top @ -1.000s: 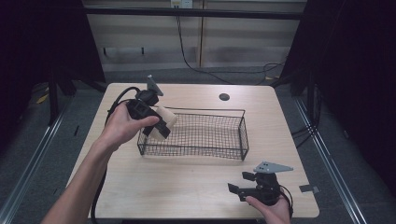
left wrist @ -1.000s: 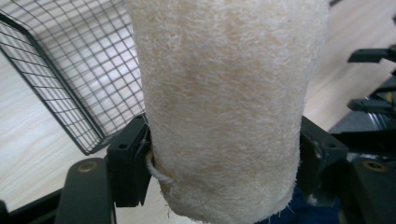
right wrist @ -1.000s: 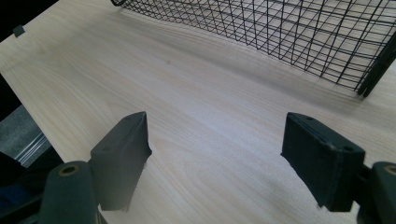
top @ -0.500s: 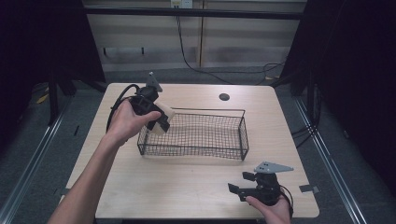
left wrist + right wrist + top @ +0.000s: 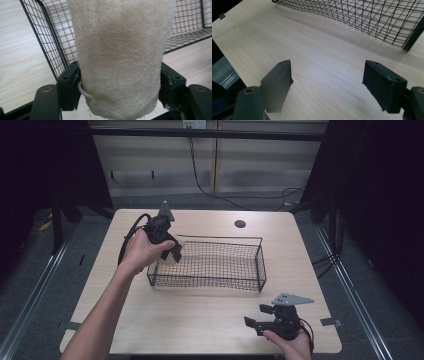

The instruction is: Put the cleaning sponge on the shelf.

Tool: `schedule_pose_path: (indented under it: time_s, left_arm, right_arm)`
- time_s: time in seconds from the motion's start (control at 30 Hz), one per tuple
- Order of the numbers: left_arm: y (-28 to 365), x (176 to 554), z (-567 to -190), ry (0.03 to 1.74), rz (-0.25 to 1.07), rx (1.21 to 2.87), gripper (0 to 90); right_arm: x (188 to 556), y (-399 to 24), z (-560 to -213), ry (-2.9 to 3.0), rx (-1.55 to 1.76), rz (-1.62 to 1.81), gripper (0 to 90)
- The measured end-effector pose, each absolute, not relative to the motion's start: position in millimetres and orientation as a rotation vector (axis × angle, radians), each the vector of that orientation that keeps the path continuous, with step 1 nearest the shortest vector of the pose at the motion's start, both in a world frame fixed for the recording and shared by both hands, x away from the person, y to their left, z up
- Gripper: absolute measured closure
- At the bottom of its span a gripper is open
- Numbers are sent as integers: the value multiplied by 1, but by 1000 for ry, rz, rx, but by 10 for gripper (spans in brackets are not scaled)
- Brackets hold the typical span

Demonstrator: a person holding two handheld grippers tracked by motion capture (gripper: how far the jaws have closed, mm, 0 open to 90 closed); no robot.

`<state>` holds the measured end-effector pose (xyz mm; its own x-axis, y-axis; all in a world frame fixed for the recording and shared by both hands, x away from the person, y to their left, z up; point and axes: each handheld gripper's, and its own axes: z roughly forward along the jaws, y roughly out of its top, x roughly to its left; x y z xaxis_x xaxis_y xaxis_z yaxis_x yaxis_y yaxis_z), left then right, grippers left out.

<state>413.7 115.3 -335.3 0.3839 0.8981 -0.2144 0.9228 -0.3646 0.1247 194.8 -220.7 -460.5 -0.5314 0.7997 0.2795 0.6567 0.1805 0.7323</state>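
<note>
While left gripper [image 5: 172, 251] clamps cream fibrous loofah cylinder [image 5: 117, 57] over left end of black wire-mesh basket [image 5: 235, 281], best lower it inside rim, then release. Right gripper [image 5: 261, 326] wide open, empty, above pale wooden table [image 5: 317, 67].

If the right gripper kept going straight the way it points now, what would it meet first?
Probably the bare table ahead of the open right gripper; the wire basket lies beyond, though depth is uncertain.
</note>
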Motion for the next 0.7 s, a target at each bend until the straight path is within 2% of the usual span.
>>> schedule_pose_path:
  time_s: [0.4, 0.7]
  left_arm:
    - [115, 423, -355, 1728, -164, 2392, 316]
    - [109, 426, -370, 1778, -115, 2414, 316]
  right_arm:
    - [195, -220, -461, 2284, 1419, 1275, 231]
    - [195, -219, -460, 2292, 1412, 1277, 231]
